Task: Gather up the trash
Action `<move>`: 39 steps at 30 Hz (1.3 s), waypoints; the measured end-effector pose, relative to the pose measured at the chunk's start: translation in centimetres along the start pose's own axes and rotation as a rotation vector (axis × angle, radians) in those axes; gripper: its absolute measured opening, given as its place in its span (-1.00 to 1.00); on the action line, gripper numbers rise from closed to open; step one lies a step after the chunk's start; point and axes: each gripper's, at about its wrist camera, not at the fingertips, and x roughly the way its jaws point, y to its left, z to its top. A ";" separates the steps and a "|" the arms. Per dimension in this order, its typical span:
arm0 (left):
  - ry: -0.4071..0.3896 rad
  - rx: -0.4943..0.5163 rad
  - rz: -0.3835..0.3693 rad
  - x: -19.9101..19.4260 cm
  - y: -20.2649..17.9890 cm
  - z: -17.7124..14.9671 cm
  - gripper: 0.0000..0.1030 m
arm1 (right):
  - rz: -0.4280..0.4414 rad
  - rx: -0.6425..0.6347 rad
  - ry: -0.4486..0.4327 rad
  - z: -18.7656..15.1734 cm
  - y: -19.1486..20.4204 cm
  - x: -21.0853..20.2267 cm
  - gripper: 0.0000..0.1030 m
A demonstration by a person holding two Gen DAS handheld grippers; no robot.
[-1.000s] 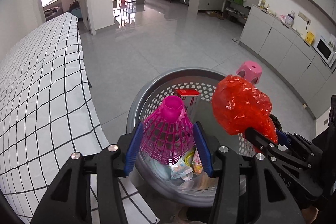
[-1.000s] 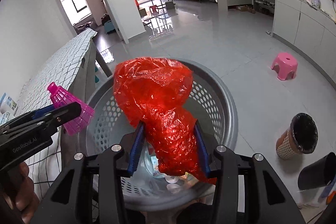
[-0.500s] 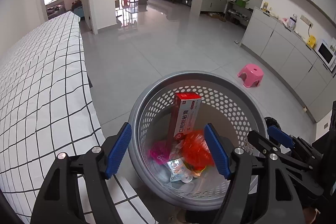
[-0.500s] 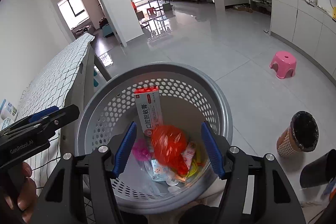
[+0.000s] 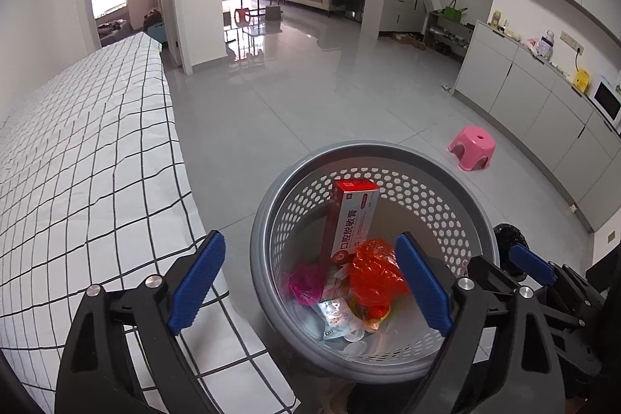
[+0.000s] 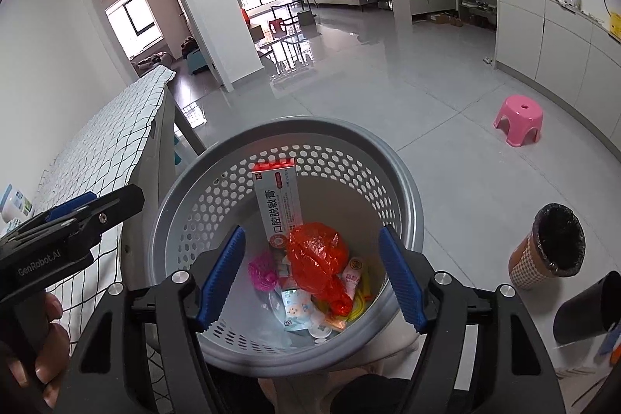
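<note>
A grey perforated basket (image 5: 271,220) (image 6: 186,196) stands on the floor beside the table. Inside lie a red plastic bag (image 5: 374,266) (image 6: 316,258), a pink shuttlecock (image 5: 304,280) (image 6: 264,272), a red-and-white carton (image 5: 351,216) (image 6: 277,204) leaning on the wall, and small wrappers (image 6: 302,311). My left gripper (image 5: 310,282) is open and empty above the basket's near rim. My right gripper (image 6: 312,276) is open and empty above the basket, too. Each gripper shows at the edge of the other's view.
A table with a white checked cloth (image 5: 85,158) (image 6: 116,127) stands left of the basket. A pink stool (image 5: 471,146) (image 6: 518,119) is on the floor to the right. A lined bin (image 6: 551,245) and a black cup (image 6: 586,309) stand at right. Cabinets (image 5: 543,111) line the right wall.
Both grippers opened. The shuttlecock dropped from the left one and the red bag from the right one; both now lie in the basket.
</note>
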 end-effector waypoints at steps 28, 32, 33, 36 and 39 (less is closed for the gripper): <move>-0.014 0.005 0.053 -1.2 0.3 -0.4 0.88 | -0.018 0.005 -0.028 -0.4 0.3 -1.4 0.43; -0.013 -0.004 0.072 -1.2 0.5 -0.4 0.88 | -0.019 0.004 -0.031 -0.3 0.3 -1.5 0.43; -0.014 -0.003 0.074 -1.2 0.5 -0.4 0.88 | -0.020 0.003 -0.031 -0.3 0.3 -1.6 0.43; -0.022 0.006 0.086 -1.5 0.4 -0.4 0.88 | -0.020 0.004 -0.031 -0.3 0.3 -1.5 0.43; -0.032 0.010 0.092 -1.8 0.3 -0.5 0.88 | -0.024 -0.002 -0.033 -0.3 0.4 -1.7 0.43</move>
